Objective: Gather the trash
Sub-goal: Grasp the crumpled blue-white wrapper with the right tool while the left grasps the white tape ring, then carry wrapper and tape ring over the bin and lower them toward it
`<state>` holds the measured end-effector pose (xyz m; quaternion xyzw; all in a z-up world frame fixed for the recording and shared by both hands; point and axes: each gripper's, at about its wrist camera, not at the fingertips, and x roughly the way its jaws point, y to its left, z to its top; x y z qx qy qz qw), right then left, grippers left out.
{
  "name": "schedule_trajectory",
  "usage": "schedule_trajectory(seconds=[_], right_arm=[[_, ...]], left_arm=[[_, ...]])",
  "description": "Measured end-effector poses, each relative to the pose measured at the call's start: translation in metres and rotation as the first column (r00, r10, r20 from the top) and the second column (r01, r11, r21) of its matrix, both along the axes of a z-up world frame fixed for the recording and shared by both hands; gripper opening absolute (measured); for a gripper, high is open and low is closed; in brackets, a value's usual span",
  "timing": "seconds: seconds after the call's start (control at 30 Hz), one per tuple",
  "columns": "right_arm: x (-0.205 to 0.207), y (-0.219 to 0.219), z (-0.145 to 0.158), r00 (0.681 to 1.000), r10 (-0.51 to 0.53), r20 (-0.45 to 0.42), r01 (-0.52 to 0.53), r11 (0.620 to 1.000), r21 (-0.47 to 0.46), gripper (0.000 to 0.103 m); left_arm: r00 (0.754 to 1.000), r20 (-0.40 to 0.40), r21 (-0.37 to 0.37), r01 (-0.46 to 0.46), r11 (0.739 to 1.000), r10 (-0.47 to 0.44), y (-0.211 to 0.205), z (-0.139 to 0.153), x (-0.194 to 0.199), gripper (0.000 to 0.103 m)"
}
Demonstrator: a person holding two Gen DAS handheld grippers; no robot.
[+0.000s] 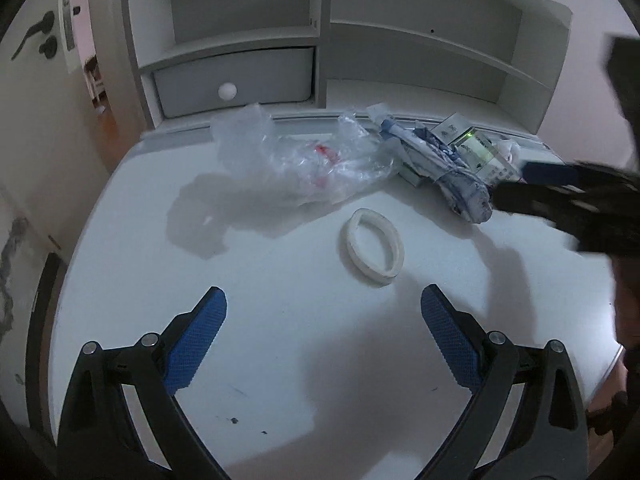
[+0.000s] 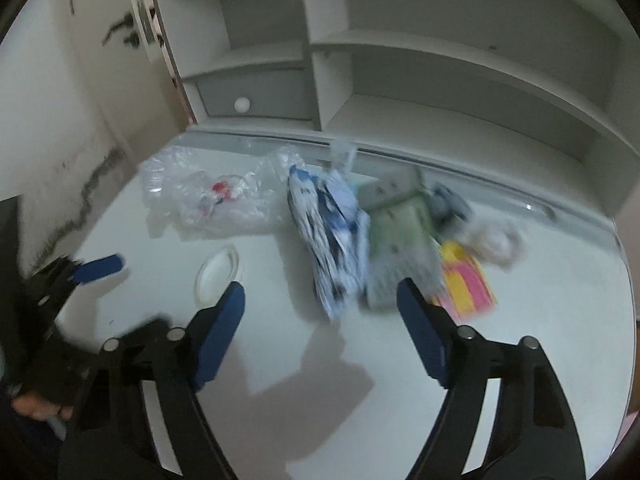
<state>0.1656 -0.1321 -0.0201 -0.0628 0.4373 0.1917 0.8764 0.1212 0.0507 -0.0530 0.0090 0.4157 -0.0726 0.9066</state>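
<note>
Both of my grippers, left [image 1: 324, 304] and right [image 2: 320, 300], hang wide open and empty over the white tabletop [image 1: 280, 360]. Along its back edge, left to right, lie a crumpled clear plastic bag [image 1: 296, 160] with something red inside, a blue-and-white wrapper [image 1: 440, 168], a green carton [image 2: 400, 240] and a pink-and-yellow packet [image 2: 468, 280]; a white ring [image 1: 374, 248] sits nearer me. Behind stands a shelf unit [image 1: 400, 40] with a closed grey drawer [image 1: 232, 80].

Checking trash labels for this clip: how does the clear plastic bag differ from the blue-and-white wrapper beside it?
The clear plastic bag is see-through, with a red patch showing; the blue-and-white wrapper is opaque and printed. The bag lies spread and puffed on the bare desk, while the wrapper is bunched into a long bundle that partly overlaps a green box. Both are crumpled and untouched.
</note>
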Motion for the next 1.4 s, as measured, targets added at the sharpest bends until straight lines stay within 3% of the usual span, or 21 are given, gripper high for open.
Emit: schedule_trajectory(seconds=[0.13, 0.2, 0.57, 0.7, 0.73, 0.77, 0.8, 0.83, 1.0, 1.13, 1.2, 1.23, 1.3, 1.37, 1.4], right_arm=[[0.030, 0.018, -0.020, 0.999, -0.026, -0.032, 0.023, 0.997, -0.072, 0.059], [0.032, 0.020, -0.024, 0.999, -0.022, -0.034, 0.019, 0.995, -0.095, 0.034], [-0.014, -0.015, 0.012, 0.999, -0.028, 0.042, 0.029, 0.999, -0.018, 0.032], [-0.034, -0.044, 0.018, 0.996, -0.072, 0.054, 0.072, 0.997, -0.001, 0.032], [-0.038, -0.050, 0.021, 0.995, -0.081, 0.057, 0.081, 0.997, 0.003, 0.032], [-0.046, -0.061, 0.022, 0.994, -0.096, 0.060, 0.096, 0.995, 0.010, 0.032], [-0.052, -0.072, 0.023, 0.991, -0.114, 0.065, 0.113, 0.994, 0.014, 0.032], [-0.059, -0.081, 0.024, 0.989, -0.128, 0.069, 0.127, 0.992, 0.015, 0.032], [-0.113, -0.150, 0.035, 0.959, -0.264, 0.105, 0.261, 0.965, 0.035, 0.032], [-0.163, -0.229, 0.032, 0.887, -0.446, 0.115, 0.442, 0.895, 0.061, 0.032], [-0.198, -0.284, 0.023, 0.809, -0.578, 0.105, 0.573, 0.816, 0.077, 0.032], [-0.211, -0.304, 0.019, 0.778, -0.621, 0.097, 0.616, 0.784, 0.081, 0.032], [-0.249, -0.351, 0.003, 0.684, -0.726, 0.070, 0.721, 0.687, 0.090, 0.032], [-0.287, -0.392, -0.014, 0.594, -0.804, 0.037, 0.799, 0.594, 0.092, 0.032], [-0.308, -0.412, -0.024, 0.539, -0.842, 0.017, 0.838, 0.538, 0.087, 0.032]], left_arm=[[1.000, -0.004, 0.004, 0.012, 1.000, -0.012, 0.003, -0.005, 0.004, 0.095], [1.000, -0.012, -0.004, 0.020, 1.000, -0.020, 0.005, -0.008, 0.006, 0.095], [0.997, -0.079, 0.021, 0.018, 1.000, -0.017, -0.016, -0.022, 0.040, 0.093], [0.995, -0.097, 0.044, 0.036, 0.998, -0.031, -0.023, -0.022, 0.044, 0.077], [0.995, -0.091, 0.062, 0.038, 0.997, -0.032, -0.026, -0.022, 0.044, 0.065], [0.996, -0.088, 0.079, 0.037, 0.996, -0.030, -0.027, -0.022, 0.043, 0.060], [0.996, -0.083, 0.083, 0.050, 0.995, -0.043, -0.031, -0.020, 0.041, 0.043], [0.995, -0.085, 0.085, 0.061, 0.995, -0.053, -0.035, -0.019, 0.040, 0.037], [0.992, -0.042, 0.096, 0.125, 0.987, -0.122, -0.071, -0.001, 0.022, 0.036], [0.966, 0.007, 0.063, 0.258, 0.964, -0.259, -0.129, 0.021, -0.006, 0.036], [0.935, 0.039, 0.047, 0.352, 0.935, -0.353, -0.171, 0.031, -0.026, 0.036], [0.912, 0.057, 0.040, 0.404, 0.914, -0.406, -0.193, 0.036, -0.038, 0.036], [0.859, 0.084, 0.034, 0.505, 0.863, -0.506, -0.243, 0.042, -0.060, 0.036], [0.797, 0.098, 0.015, 0.597, 0.802, -0.596, -0.288, 0.044, -0.085, 0.036], [0.752, 0.099, 0.006, 0.654, 0.756, -0.651, -0.320, 0.042, -0.102, 0.036]])
